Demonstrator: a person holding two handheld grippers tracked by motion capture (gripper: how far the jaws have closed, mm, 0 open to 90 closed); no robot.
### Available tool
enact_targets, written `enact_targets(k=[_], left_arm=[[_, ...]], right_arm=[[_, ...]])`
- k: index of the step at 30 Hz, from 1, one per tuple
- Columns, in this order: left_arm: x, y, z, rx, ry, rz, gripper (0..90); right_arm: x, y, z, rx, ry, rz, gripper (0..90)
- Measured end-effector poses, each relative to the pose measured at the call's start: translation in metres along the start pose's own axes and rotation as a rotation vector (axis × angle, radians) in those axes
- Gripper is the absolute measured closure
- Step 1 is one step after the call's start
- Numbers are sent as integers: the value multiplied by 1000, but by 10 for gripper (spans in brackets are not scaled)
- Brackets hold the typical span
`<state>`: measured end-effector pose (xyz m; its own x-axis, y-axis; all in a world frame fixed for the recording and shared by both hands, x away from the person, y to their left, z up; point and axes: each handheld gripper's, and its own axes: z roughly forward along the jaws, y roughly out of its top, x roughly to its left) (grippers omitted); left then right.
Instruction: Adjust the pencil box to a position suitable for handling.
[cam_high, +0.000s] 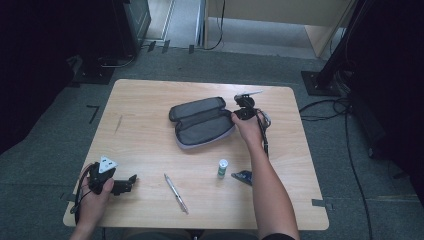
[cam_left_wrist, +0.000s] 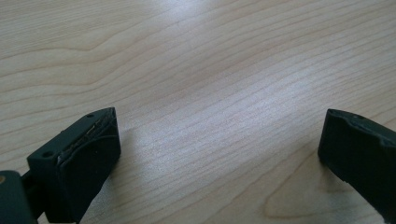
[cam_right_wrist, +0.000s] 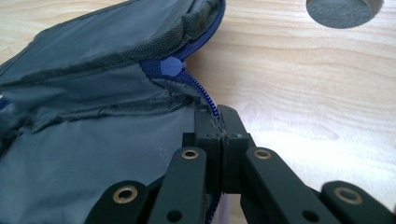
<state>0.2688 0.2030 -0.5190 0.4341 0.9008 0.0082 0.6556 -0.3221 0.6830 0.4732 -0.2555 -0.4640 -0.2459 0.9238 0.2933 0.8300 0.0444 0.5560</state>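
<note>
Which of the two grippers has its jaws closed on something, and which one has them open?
The right gripper is closed, pinching the blue zipper edge of the grey pencil case. The left gripper is open, with bare table between its jaws.

Blue packet partly hidden behind right forearm

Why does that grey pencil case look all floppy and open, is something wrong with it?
Nothing is broken. The grey pencil case lies unzipped and spread open on the table, and the right tongs are shut on its blue zipper edge. The pen and small bottle lie outside it.
</note>
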Motion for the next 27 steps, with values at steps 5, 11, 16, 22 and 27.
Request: enact_targets(k=[5,11,16,22,27], left_arm=[[0,0,0,0,0,0,0],[0,0,0,0,0,0,0],[0,0,0,0,1,0,0],[0,0,0,0,1,0,0],[0,0,0,0,1,0,0]], right_arm=[[5,-11,-18,-25,6,20,894],[10,-30,-31,-22,-3,69,894],[8,-51,-36,-22,1,114,893],[-1,-69,-43,-34,-28,175,894],[-10,-87,-46,-94,-58,260,894]])
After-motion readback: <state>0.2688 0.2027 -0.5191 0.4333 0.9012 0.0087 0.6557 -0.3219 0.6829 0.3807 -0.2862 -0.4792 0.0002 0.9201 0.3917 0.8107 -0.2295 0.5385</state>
